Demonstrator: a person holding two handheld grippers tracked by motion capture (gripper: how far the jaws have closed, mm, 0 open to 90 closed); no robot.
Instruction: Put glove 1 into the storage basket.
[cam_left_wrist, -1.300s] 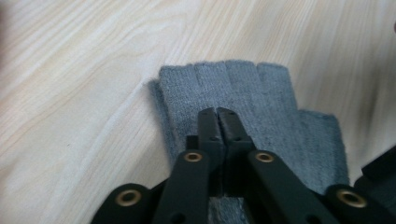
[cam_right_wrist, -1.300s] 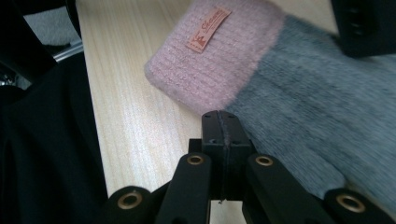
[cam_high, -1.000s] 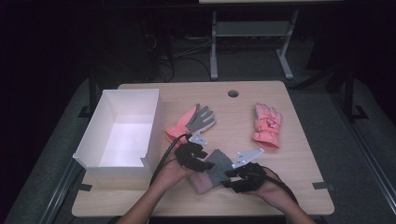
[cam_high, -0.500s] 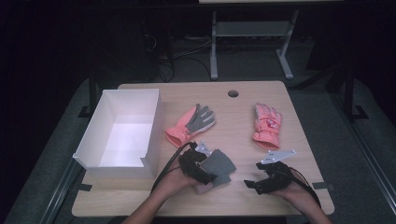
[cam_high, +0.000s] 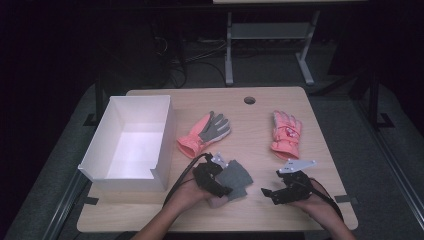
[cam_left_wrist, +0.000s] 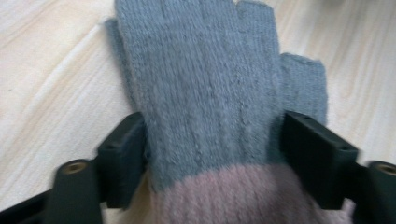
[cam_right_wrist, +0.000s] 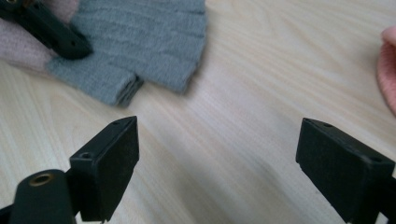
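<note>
**Gripping a Grey Glove, With the Box Waiting**

Straddling the grey glove (cam_left_wrist: 210, 93) near its pink cuff, the left gripper (cam_high: 220, 179) has its jaws against both edges of the knit after closing in a little; the hold looks light rather than firm. The glove lies flat on the table (cam_high: 260, 220) at the near edge, between the two hands. The right gripper (cam_right_wrist: 217, 154) stands wide and empty over bare wood just beside the glove, its jaws having just opened. A white box (cam_high: 131, 142) sits at the left, with a coral glove (cam_high: 202, 134) and a pink glove (cam_high: 286, 131) farther back. The risk from here, by the look of it: soft knit pinched only at its edges may bunch or slide free on a lift, and the loose finger end could drag or snag the box wall.
</note>
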